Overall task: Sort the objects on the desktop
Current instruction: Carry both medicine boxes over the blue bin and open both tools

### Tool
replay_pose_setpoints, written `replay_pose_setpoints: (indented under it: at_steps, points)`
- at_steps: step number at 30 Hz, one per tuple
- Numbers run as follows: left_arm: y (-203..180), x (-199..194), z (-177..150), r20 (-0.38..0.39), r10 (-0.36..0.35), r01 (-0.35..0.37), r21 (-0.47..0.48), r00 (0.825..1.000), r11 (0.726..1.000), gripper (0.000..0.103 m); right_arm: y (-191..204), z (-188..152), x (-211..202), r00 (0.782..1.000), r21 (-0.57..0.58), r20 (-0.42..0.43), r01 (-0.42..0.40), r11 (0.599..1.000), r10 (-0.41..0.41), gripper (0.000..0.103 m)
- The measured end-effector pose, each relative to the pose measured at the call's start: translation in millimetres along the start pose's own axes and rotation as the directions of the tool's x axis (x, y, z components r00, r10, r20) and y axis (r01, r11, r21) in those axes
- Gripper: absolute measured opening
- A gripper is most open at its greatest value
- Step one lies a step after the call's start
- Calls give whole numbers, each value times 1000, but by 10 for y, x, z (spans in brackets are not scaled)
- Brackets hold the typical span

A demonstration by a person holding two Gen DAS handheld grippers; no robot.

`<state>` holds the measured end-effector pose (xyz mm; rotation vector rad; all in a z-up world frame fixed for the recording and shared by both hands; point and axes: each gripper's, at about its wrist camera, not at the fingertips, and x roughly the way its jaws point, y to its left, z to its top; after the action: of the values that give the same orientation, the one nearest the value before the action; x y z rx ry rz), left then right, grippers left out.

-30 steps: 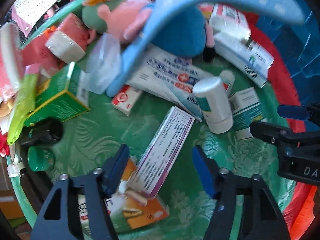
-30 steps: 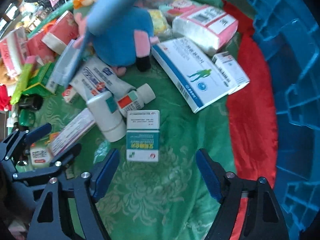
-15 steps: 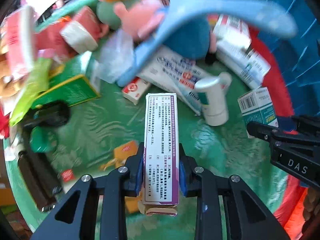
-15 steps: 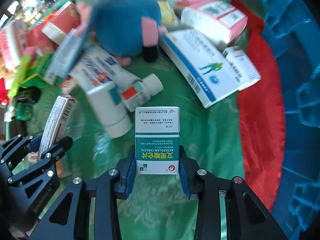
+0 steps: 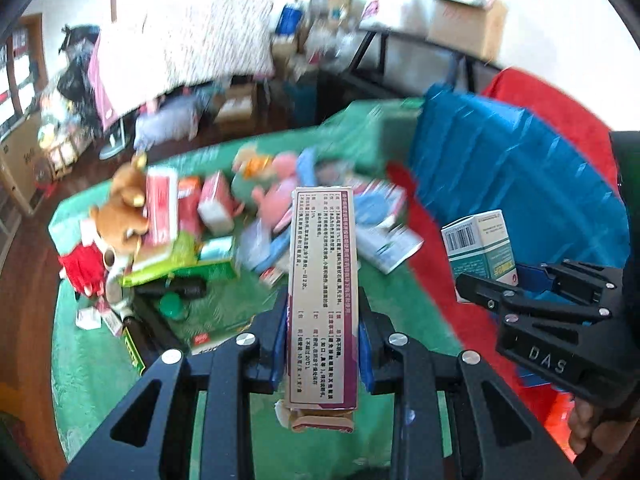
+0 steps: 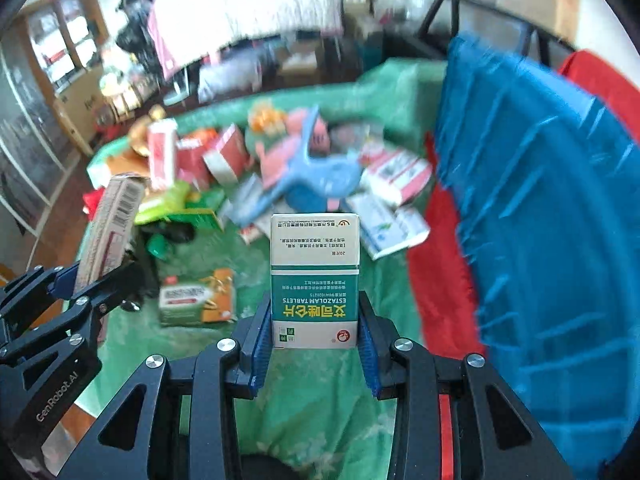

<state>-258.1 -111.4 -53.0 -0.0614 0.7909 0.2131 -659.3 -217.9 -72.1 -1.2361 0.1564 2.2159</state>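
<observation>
Box, long and purple-edged (image 5: 323, 292), clamped in left gripper (image 5: 323, 344), above green cloth (image 5: 92, 364); right gripper (image 5: 532, 280) at 3 o'clock. Right view: right gripper (image 6: 316, 344) clamps teal-white box (image 6: 315, 280); blue crate (image 6: 548, 208) at 2 o'clock.

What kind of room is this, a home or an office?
Probably a cluttered room in a home, used partly for storage. A table under a green cloth holds plush toys such as a teddy bear; behind stand a cardboard box and a wooden shelf unit.
</observation>
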Motion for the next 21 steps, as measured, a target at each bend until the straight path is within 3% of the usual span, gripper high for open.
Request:
replay_pose_setpoints:
  at_steps: [8,13,21]
  points:
    - [-640,-878,-198,143,-115,106,68,983,992,28,-295,-444,-1232,974,88,182,118,989,-132,36]
    - [-1252,-1103,-245,167,-206,180,155,964,971,28,-630,-728,-1683,953,189,208,184,965,-222,36]
    - [-2306,-1197,-213,144,-322,265,317,936,911,28,-1474,-1156,-2270,897,388,192,302,871,-397,36]
